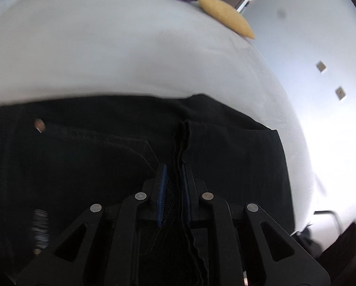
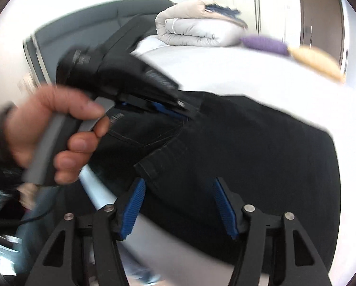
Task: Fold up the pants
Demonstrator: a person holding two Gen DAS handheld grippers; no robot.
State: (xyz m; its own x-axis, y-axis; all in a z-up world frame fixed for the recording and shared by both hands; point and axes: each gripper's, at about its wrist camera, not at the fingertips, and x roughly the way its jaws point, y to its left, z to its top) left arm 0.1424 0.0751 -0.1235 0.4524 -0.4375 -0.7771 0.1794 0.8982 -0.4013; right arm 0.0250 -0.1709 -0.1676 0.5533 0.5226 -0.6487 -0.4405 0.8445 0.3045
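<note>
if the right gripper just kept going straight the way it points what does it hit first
Most likely the black pants: the open right gripper already frames their near edge on the white bed. Depth is unclear.

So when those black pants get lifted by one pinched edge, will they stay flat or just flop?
Probably flop: the black pants already drape and crease over the bed. The stitched denim looks thick, so likely heavy for cloth. The left gripper pinches a bunched edge, which the ribbed fingers probably won't let slip.

I see 1 pair of black pants (image 2: 249, 147) lying flat across the white bed (image 2: 225, 71), contrast stitching visible, a fabric edge raised near the middle.
</note>
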